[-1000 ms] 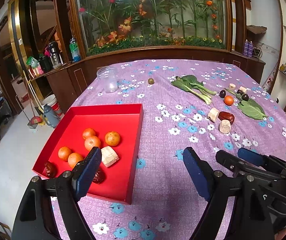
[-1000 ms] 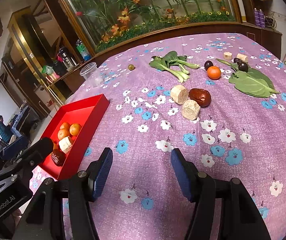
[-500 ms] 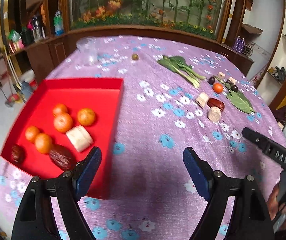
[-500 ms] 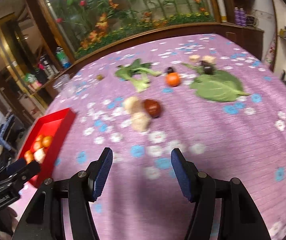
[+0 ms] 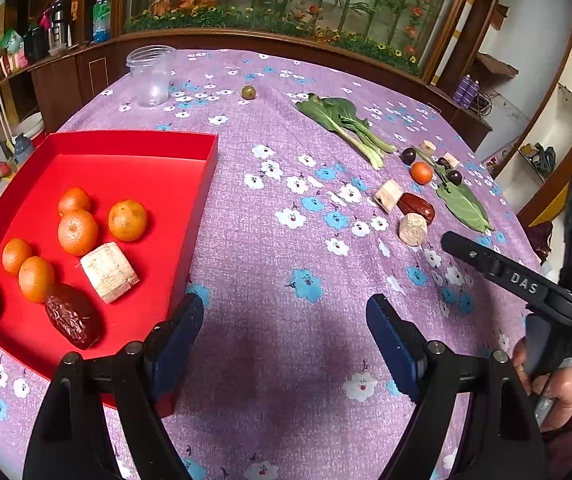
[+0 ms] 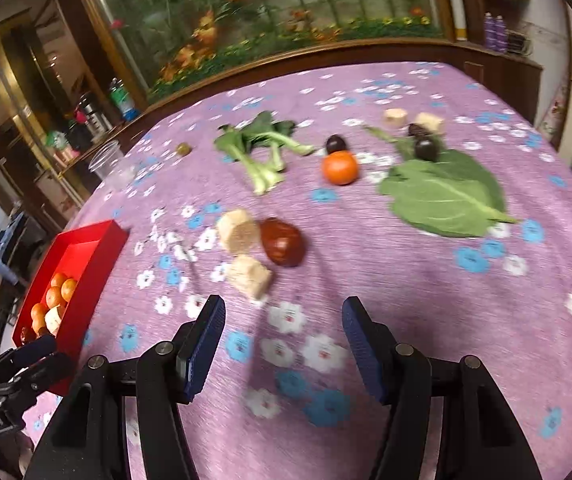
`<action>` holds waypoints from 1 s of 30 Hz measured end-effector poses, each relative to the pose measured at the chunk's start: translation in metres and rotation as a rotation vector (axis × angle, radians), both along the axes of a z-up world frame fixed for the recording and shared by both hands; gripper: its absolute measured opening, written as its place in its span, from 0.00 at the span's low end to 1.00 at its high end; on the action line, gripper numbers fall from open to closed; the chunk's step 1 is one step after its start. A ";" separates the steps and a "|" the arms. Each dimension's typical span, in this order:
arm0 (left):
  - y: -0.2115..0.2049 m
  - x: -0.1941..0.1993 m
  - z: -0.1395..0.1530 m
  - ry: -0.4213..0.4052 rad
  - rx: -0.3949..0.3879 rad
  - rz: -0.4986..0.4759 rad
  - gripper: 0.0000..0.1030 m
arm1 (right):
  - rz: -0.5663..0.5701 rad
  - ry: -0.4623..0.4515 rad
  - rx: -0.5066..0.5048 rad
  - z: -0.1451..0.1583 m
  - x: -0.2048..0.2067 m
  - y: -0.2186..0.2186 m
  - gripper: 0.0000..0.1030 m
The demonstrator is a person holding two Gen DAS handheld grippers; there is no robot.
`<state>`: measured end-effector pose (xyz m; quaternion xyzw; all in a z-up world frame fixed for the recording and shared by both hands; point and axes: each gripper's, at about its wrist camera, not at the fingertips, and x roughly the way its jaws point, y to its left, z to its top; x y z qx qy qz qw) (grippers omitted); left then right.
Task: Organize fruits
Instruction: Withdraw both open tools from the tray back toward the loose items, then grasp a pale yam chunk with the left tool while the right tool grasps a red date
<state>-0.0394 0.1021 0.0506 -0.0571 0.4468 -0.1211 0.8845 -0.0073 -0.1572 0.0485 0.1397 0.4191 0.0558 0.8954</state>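
Observation:
A red tray point(image 5: 206, 168) at the left holds several small oranges point(image 5: 127, 219), a pale cut chunk point(image 5: 109, 272) and two dark red dates point(image 5: 73, 316). My left gripper point(image 5: 284, 342) hangs open and empty above the cloth by the tray's near right corner. My right gripper point(image 6: 282, 344) is open and empty too, short of a red date point(image 6: 283, 241) flanked by two pale chunks point(image 6: 239, 230). Farther off lie an orange point(image 6: 340, 167), dark plums point(image 6: 336, 144) and more pale pieces point(image 6: 395, 116). The right gripper also shows at the right edge of the left wrist view point(image 5: 502, 272).
A purple flowered cloth point(image 5: 286, 240) covers the round table. Bok choy point(image 6: 262, 148) and a big green leaf point(image 6: 442, 194) lie among the fruit. A clear plastic jar point(image 5: 151, 76) and a small green fruit point(image 5: 248, 92) stand at the far side. A wooden cabinet rings the table.
My left gripper tilted down and sank toward the table, so the tray looms larger. My right gripper moved to the right, toward the date and chunks. Both sets of jaws kept their width.

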 end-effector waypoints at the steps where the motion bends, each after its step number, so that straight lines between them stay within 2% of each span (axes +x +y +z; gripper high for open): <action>1: 0.001 0.001 0.000 -0.001 -0.002 0.002 0.80 | 0.004 0.001 0.009 -0.002 0.002 0.001 0.63; 4: 0.001 0.004 -0.001 -0.002 -0.008 0.001 0.80 | -0.009 -0.008 0.060 -0.006 0.004 -0.005 0.63; 8: -0.005 0.008 -0.006 0.010 -0.004 -0.014 0.80 | -0.096 -0.020 0.094 -0.007 0.000 -0.035 0.63; 16: -0.019 0.021 -0.010 0.040 -0.026 -0.059 0.80 | -0.209 -0.028 0.043 0.001 -0.004 -0.088 0.63; 20: -0.026 0.033 0.003 0.024 -0.049 -0.070 0.80 | -0.174 -0.025 0.068 0.004 0.011 -0.082 0.63; 24: -0.037 0.043 0.017 -0.025 -0.025 -0.084 0.80 | -0.118 -0.021 0.074 0.004 0.032 -0.063 0.63; 30: -0.045 0.070 0.011 0.021 -0.063 -0.095 0.80 | -0.012 -0.021 0.067 -0.002 0.044 -0.034 0.63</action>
